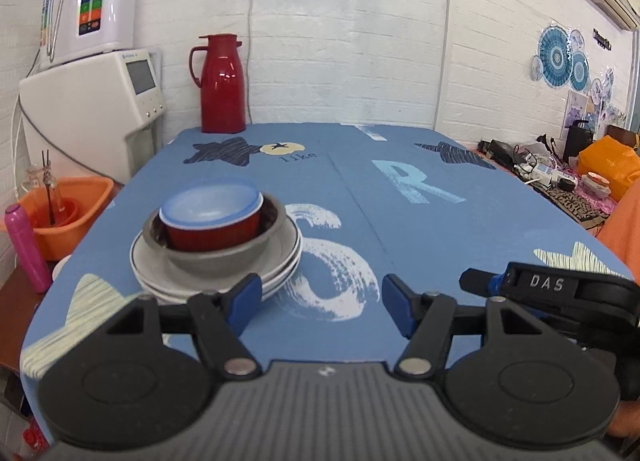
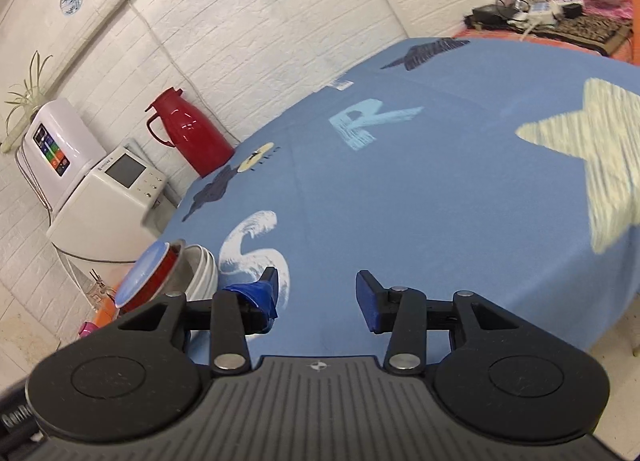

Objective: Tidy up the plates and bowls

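On the left of the blue tablecloth (image 1: 360, 181) stands one stack: white plates (image 1: 280, 261) at the bottom, a grey bowl (image 1: 224, 257) on them, and a red bowl (image 1: 212, 231) with a pale blue lid (image 1: 210, 201) inside it. My left gripper (image 1: 320, 307) hangs open just in front and right of the stack, holding nothing. In the right wrist view the same stack shows at the left edge: lid (image 2: 142, 275), red bowl (image 2: 160, 277), plates (image 2: 202, 275). My right gripper (image 2: 318, 297) is open and empty over the cloth, right of the stack. The right gripper's body (image 1: 552, 289) also shows in the left wrist view.
A red thermos jug (image 1: 222, 85) stands at the table's far left corner. White appliances (image 1: 92, 101) sit left of the table, with an orange basin (image 1: 68, 209) and a pink bottle (image 1: 26, 245) below. A cluttered side table (image 1: 560, 177) lies far right. An orange sleeve (image 1: 624, 221) shows at right.
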Demonstrator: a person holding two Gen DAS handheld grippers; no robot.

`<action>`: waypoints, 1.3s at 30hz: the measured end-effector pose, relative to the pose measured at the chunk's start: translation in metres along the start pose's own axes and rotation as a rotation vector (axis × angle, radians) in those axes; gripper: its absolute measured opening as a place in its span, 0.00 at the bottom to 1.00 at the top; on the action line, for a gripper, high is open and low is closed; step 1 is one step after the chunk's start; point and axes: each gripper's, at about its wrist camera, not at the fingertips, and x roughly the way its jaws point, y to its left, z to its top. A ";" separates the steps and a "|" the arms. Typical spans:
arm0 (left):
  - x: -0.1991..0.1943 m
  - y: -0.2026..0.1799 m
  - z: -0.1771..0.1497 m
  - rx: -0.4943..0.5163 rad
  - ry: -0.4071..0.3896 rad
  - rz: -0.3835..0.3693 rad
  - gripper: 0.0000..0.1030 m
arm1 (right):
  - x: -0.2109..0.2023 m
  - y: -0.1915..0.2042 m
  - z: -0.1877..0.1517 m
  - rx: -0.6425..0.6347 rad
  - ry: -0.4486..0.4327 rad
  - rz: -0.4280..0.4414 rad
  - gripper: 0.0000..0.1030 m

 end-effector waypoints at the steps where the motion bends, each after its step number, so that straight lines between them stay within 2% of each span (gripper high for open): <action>1: -0.003 -0.001 -0.006 0.000 0.003 0.005 0.63 | -0.005 -0.003 -0.002 0.004 -0.007 0.003 0.27; 9: -0.037 0.003 -0.032 -0.020 -0.033 0.072 0.67 | -0.041 0.000 -0.020 -0.064 -0.058 0.039 0.29; 15: -0.055 0.000 -0.040 0.004 -0.107 0.085 0.72 | -0.051 -0.005 -0.035 -0.128 -0.078 -0.004 0.31; 22: -0.042 -0.009 -0.045 0.016 -0.041 0.057 0.72 | -0.058 -0.008 -0.044 -0.208 -0.119 -0.110 0.33; 32: -0.039 -0.030 -0.051 0.079 -0.027 0.036 0.73 | -0.076 0.002 -0.051 -0.332 -0.236 -0.213 0.36; 33: -0.039 -0.029 -0.051 0.078 -0.026 0.040 0.73 | -0.076 0.002 -0.051 -0.330 -0.232 -0.207 0.37; 36: -0.040 -0.022 -0.051 0.056 -0.021 0.042 0.73 | -0.074 -0.004 -0.050 -0.256 -0.160 -0.085 0.38; 39: -0.039 -0.015 -0.053 0.045 -0.018 0.067 0.73 | -0.064 -0.001 -0.055 -0.248 -0.072 -0.026 0.38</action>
